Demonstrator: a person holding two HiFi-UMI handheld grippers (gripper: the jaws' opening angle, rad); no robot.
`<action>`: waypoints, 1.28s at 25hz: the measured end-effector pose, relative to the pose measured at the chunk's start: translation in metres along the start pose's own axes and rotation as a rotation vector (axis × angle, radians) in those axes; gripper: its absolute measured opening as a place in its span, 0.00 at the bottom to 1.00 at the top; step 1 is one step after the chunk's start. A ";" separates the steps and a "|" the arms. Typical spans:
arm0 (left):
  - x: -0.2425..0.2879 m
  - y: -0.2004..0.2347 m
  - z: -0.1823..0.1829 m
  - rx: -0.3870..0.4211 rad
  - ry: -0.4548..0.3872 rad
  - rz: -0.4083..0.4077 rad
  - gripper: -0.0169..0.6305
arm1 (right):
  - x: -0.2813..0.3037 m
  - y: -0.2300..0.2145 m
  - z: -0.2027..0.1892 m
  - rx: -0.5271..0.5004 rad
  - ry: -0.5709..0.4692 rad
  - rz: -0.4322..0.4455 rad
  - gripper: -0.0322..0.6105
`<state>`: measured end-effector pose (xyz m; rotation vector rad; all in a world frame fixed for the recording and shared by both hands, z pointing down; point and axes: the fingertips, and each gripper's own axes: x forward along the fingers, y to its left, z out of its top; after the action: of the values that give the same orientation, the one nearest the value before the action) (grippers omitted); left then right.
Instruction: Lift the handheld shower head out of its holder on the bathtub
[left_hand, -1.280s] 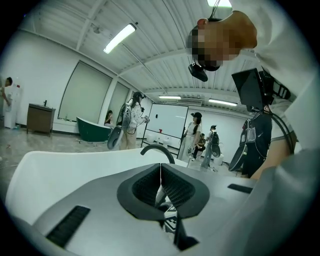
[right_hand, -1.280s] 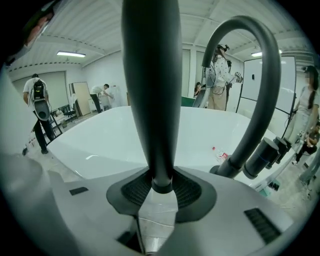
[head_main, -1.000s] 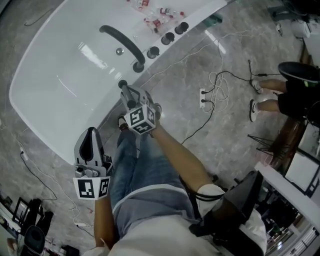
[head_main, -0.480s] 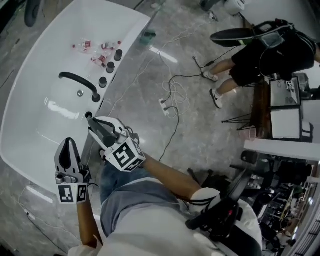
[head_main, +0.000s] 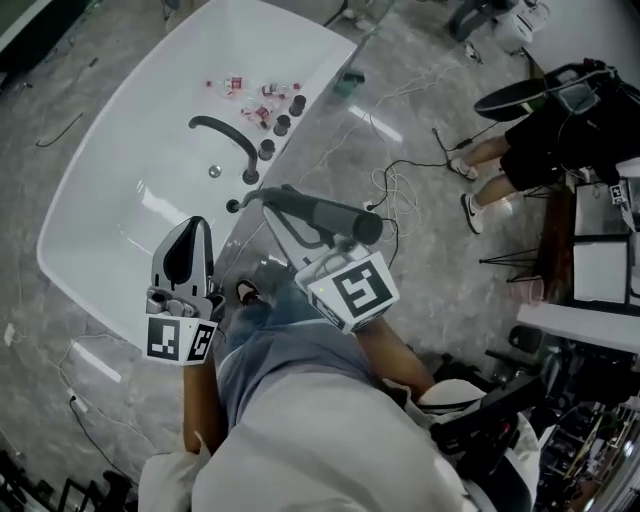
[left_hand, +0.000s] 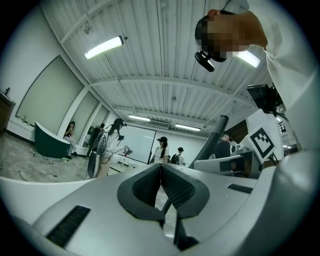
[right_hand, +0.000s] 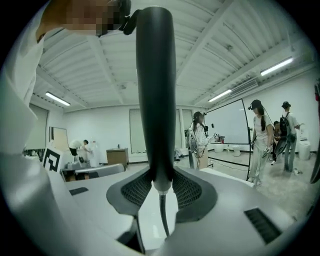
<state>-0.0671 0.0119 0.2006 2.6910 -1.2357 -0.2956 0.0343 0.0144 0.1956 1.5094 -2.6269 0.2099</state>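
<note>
The white tub (head_main: 110, 150) fills the upper left of the head view, on a grey marbled floor (head_main: 420, 290). Along the tub's right rim stand a dark curved spout (head_main: 228, 137), a row of dark knobs (head_main: 283, 122) and, at the far end, a scatter of small bottles (head_main: 250, 92).

The left claw (head_main: 193, 232) hangs over the tub's near end, just left of that rim. In its own view the left claw (left_hand: 161, 172) is clenched, pads pressed together with nothing between them.

The holder (head_main: 233, 206) is a small dark ring on the tub's right rim, nearer than the spout, and it is empty. The shower head (head_main: 325, 213), a dark rod, is out of it and lies raised just right of the tub's rim, its thin end toward the holder and its thick end away from the tub.

The right claw (head_main: 300, 232) is grasping the shower head. In its own view the right claw (right_hand: 161, 187) has both ribbed pads pressed on the shower head's (right_hand: 155, 100) lower end, the rod standing straight up in that view, and a thin hose (right_hand: 162, 215) runs down from its base.

Right of the tub, cables (head_main: 400, 185) trail over the floor. Further right, well apart from the tub, a person (head_main: 540, 130) in dark clothes sits.
</note>
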 end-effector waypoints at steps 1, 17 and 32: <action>-0.005 -0.001 0.010 -0.004 -0.013 0.006 0.05 | -0.004 0.006 0.011 0.018 -0.014 0.011 0.26; -0.039 0.014 0.070 -0.039 -0.096 0.113 0.05 | -0.018 0.032 0.065 0.134 -0.077 0.062 0.26; -0.033 0.008 0.071 0.050 0.035 0.097 0.05 | -0.016 0.049 0.067 0.068 -0.068 0.064 0.26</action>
<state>-0.1113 0.0271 0.1371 2.6544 -1.3764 -0.2057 -0.0017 0.0414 0.1233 1.4793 -2.7506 0.2609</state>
